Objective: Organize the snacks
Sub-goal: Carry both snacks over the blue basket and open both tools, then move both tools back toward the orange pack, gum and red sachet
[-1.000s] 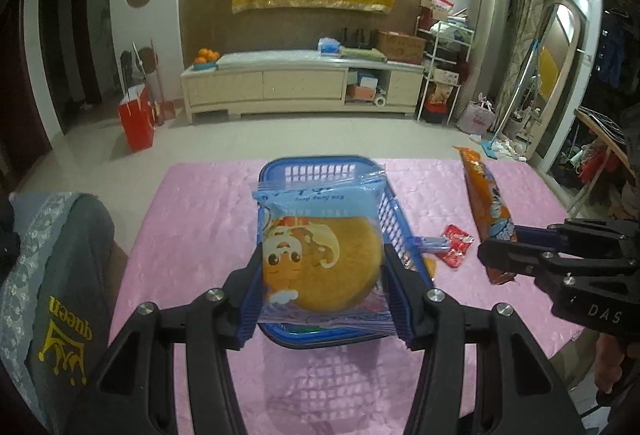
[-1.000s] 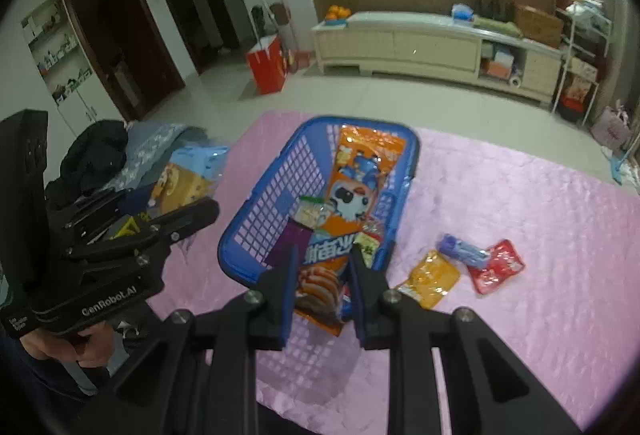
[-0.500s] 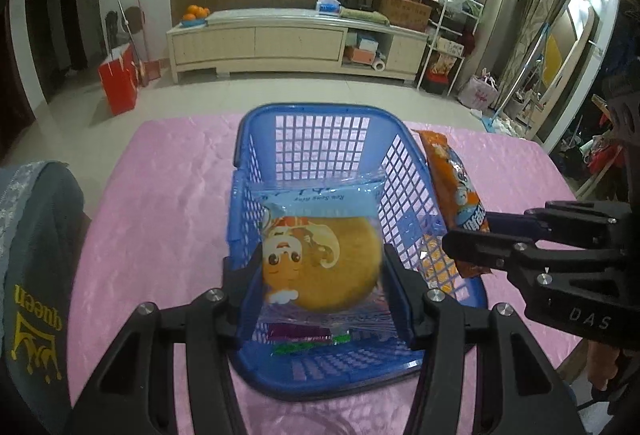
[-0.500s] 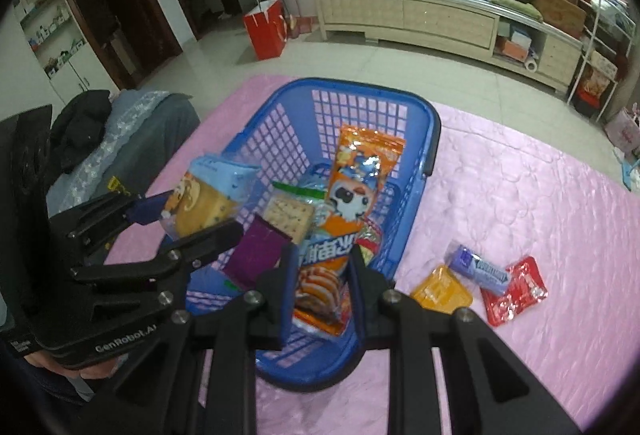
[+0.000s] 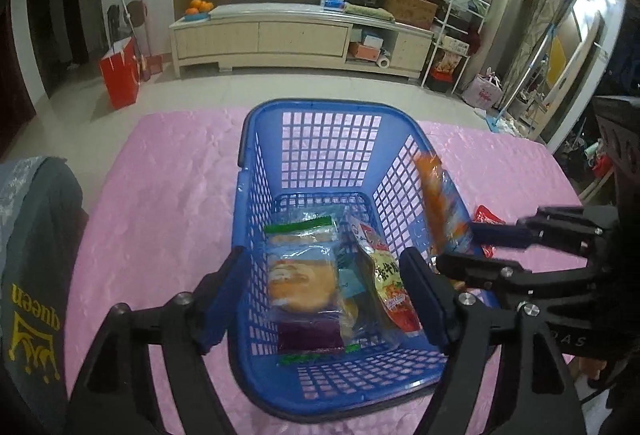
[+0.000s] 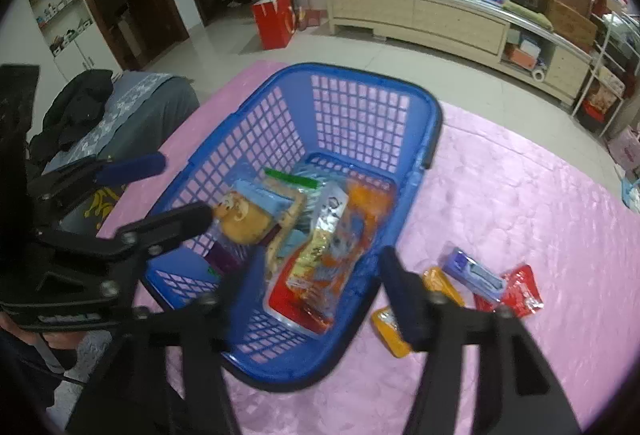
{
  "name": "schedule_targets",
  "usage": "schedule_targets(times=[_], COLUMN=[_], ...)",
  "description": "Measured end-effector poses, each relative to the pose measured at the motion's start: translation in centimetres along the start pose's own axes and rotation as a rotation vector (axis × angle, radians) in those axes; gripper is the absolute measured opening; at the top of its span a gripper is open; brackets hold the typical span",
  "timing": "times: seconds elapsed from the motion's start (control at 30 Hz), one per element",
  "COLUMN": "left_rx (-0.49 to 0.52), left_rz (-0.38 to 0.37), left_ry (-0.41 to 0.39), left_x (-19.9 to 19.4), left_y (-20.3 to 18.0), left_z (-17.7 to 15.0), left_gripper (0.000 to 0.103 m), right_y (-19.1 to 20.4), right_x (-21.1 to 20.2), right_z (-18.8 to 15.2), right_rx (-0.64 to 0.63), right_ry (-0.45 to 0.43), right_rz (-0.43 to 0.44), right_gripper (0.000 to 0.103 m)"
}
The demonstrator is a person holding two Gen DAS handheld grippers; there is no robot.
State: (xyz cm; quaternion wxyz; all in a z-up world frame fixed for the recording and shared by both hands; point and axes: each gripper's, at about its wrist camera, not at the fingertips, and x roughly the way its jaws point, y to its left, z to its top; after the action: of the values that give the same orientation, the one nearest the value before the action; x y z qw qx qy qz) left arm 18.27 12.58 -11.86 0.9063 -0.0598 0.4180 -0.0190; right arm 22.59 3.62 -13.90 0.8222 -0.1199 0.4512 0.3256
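A blue mesh basket (image 5: 256,171) (image 6: 256,131) stands on the pink table and holds several snack packets. My left gripper (image 5: 320,295) hangs over its near end with jaws opening. The round cake packet (image 5: 302,279) (image 6: 244,219) lies loose below, touching neither finger. My right gripper (image 6: 320,299) is over the basket's right side, its jaws also opening. The long orange packet (image 5: 436,203) (image 6: 332,255) is blurred and free of the pads, dropping against the right wall. Each gripper shows in the other's view: the right gripper (image 5: 460,247), the left gripper (image 6: 182,187).
On the pink cloth (image 6: 520,203) right of the basket lie a yellow packet (image 6: 392,331), a purple packet (image 6: 472,271) and a red packet (image 6: 520,287). A grey covered chair (image 5: 28,275) stands at the table's left edge. Tiled floor and a low cabinet lie beyond.
Both grippers came down over the basket and opened. The cake packet left the left fingers and lies in the basket. The orange packet slipped out of the right fingers.
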Motion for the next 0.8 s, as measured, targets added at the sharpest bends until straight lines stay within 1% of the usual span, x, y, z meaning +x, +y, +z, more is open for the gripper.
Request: schedule_targets(times=[0.07, 0.23, 0.37, 0.57, 0.7, 0.8], left_rx=[0.011, 0.014, 0.033, 0.099, 0.135, 0.161], left_rz=[0.006, -0.002, -0.005, -0.03, -0.048, -0.068], left_ry=[-0.016, -0.028, -0.045, -0.086, -0.096, -0.09], left_x=[-0.9, -2.7, -4.4, -6.9, -7.5, -7.3], left_y=[-0.1, -0.3, -1.7, -5.5, -8.0, -10.1], left_z=[-0.2, -0.8, -1.1, -1.0, -0.8, -0.8], left_gripper=[0.078, 0.078, 0.078, 0.078, 0.078, 0.078], right_y=[-0.5, -1.4, -2.0, -3.2, -4.8, -6.4], right_x=[-0.8, -4.2, -7.5, -11.4, -13.1, -13.9], right_z=[-0.2, -1.0, -1.8, -3.7, -5.1, -6.3], right_rx=[0.018, 0.083, 0.108, 0.14, 0.164, 0.182], right_ry=[-0.012, -0.052, -0.095, -0.139, -0.152, -0.158], right_rz=[-0.001, -0.01, -0.037, -0.069, -0.09, -0.104], right_gripper=[0.072, 0.072, 0.072, 0.072, 0.072, 0.072])
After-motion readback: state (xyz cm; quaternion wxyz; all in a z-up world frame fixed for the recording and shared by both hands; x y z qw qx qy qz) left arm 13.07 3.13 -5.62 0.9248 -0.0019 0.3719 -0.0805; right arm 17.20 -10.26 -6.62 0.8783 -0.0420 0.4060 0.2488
